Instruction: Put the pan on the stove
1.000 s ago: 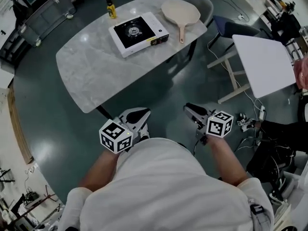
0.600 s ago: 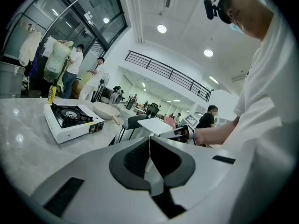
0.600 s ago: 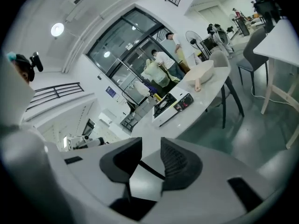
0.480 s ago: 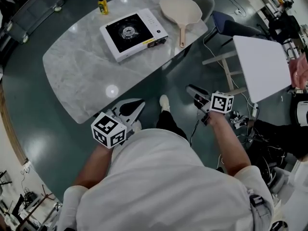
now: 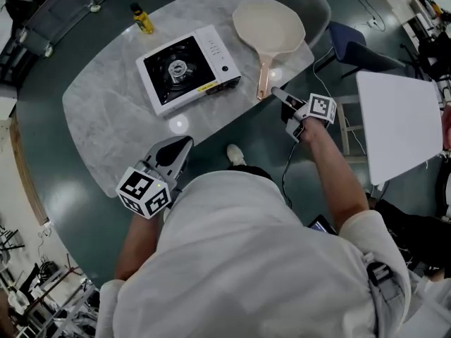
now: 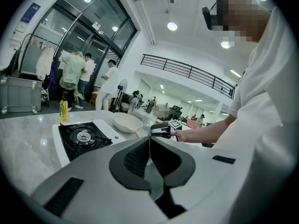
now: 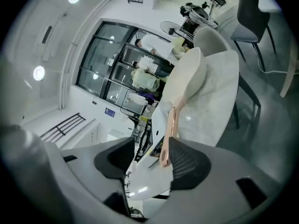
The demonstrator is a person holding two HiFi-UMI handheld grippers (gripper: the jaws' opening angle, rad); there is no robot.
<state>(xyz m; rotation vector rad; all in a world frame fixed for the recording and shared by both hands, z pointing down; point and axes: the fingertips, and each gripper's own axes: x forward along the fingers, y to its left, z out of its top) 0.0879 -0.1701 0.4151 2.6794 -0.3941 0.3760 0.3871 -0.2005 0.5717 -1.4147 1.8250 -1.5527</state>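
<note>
1. The person's white shirt (image 5: 254, 259) fills the bottom of the head view, with both bare forearms stretched forward from it.
2. The left gripper (image 5: 180, 146) hangs at the lower left, over the near edge of the table (image 5: 106, 111). In the left gripper view its dark pads meet in a single line, so the jaws are closed on each other with nothing between them.
3. A white shoe (image 5: 236, 155) stands on the dark green floor between the two arms.
4. The right gripper (image 5: 276, 92) reaches farther out, to the table's near right edge. Its jaws have just been opening and stand apart. In the right gripper view the copper-coloured tip of the pan's handle (image 5: 262, 76) shows in the gap, and neither pad presses on it.
5. The table is a rounded slab with a grey marble pattern.
6. On it sits the stove (image 5: 184, 65), a white portable single-burner unit with a black top, its control strip on the side facing the pan.
7. The pan (image 5: 269, 25), cream-coloured, lies flat on the table just right of the stove. It is not on the stove, and its handle points back toward the right gripper.
8. A yellow bottle (image 5: 142, 18) stands upright near the far left edge, apart from the stove.
9. Beyond the table are a grey chair (image 5: 313, 2) and a blue chair (image 5: 356, 41), with a white side table (image 5: 398, 118) to the right.
</note>
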